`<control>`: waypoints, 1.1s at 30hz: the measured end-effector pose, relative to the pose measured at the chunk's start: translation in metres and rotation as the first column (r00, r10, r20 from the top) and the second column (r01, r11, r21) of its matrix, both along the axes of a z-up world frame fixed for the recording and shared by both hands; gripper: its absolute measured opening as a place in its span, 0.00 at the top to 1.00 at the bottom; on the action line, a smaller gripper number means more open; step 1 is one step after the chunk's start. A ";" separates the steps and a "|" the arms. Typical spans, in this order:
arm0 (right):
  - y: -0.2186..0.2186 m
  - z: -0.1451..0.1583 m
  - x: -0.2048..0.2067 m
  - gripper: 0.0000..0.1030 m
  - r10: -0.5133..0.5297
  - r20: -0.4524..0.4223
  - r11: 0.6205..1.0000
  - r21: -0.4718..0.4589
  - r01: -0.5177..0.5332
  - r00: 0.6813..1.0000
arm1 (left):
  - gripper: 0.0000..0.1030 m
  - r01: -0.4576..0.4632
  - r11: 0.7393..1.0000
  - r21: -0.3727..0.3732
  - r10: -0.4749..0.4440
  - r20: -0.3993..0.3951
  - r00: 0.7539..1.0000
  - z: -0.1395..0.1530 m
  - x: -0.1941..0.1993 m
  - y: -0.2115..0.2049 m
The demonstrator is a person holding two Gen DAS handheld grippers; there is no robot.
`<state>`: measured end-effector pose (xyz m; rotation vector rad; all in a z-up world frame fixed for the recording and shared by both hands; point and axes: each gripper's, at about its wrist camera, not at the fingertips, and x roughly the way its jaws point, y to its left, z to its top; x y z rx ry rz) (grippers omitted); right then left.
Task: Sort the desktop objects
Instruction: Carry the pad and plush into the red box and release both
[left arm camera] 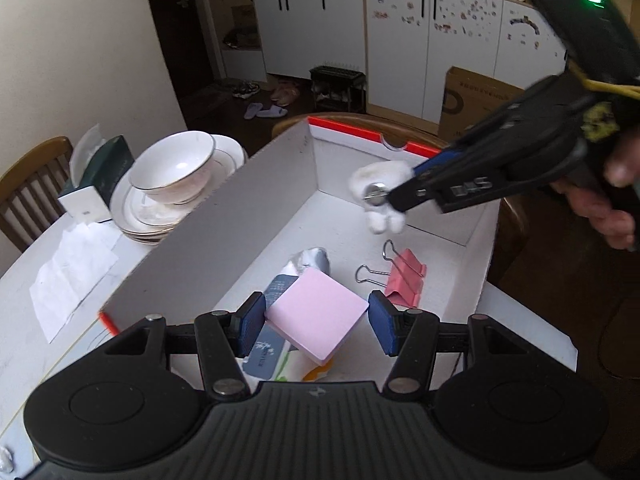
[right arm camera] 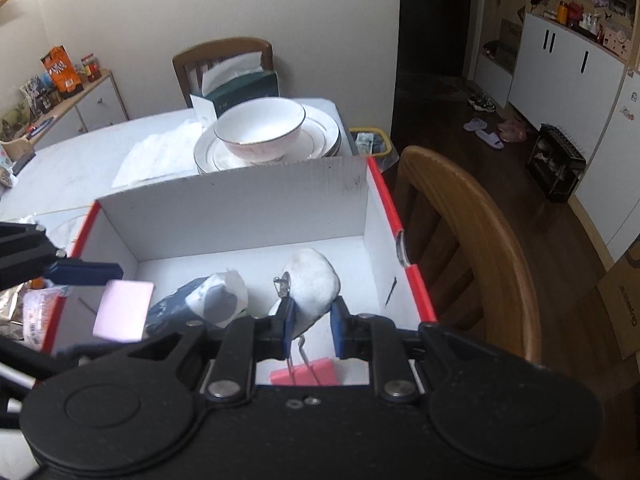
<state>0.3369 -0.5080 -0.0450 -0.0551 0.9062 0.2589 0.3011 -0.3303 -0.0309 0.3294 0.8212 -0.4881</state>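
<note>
Two hand-held grippers over an open cardboard box [left arm camera: 224,232] with white inner walls and a red-orange rim, standing on a white table [left arm camera: 24,340].

Left gripper [left arm camera: 316,316]: its blue pads pinch a square pad of pale pink sticky notes [left arm camera: 316,314], tilted on one corner and held above the box floor.

Right gripper [right arm camera: 310,320]: its fingers pinch a small white plush toy [right arm camera: 316,280] with a fuzzy, rounded body and stubby limbs. A silver metal ring and clasp [right arm camera: 282,284] sit on it. The toy hangs over the far part of the box.

On the box floor: a pink binder clip [left arm camera: 404,276] with wire handles, a crumpled packet [left arm camera: 312,260], and a blue card [left arm camera: 268,320].

Beside the box: a white bowl [left arm camera: 176,168] on stacked plates [left arm camera: 136,216], and a tissue box [left arm camera: 100,176].
</note>
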 end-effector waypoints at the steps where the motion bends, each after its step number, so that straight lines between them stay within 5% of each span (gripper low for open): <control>1: 0.001 -0.004 0.005 0.82 -0.001 -0.010 1.000 0.000 0.001 1.000 | 0.46 -0.003 1.000 0.010 0.003 -0.011 1.000 -0.002 0.002 -0.002; 23: 0.027 -0.039 0.027 0.81 0.050 -0.140 0.997 -0.046 -0.057 0.989 | 0.46 -0.042 0.996 0.085 0.057 -0.191 0.980 -0.039 0.029 -0.003; 33: 0.026 -0.042 0.025 0.74 0.029 -0.171 0.998 -0.045 -0.037 0.985 | 0.46 -0.056 0.995 0.084 0.072 -0.206 0.976 -0.042 0.031 -0.003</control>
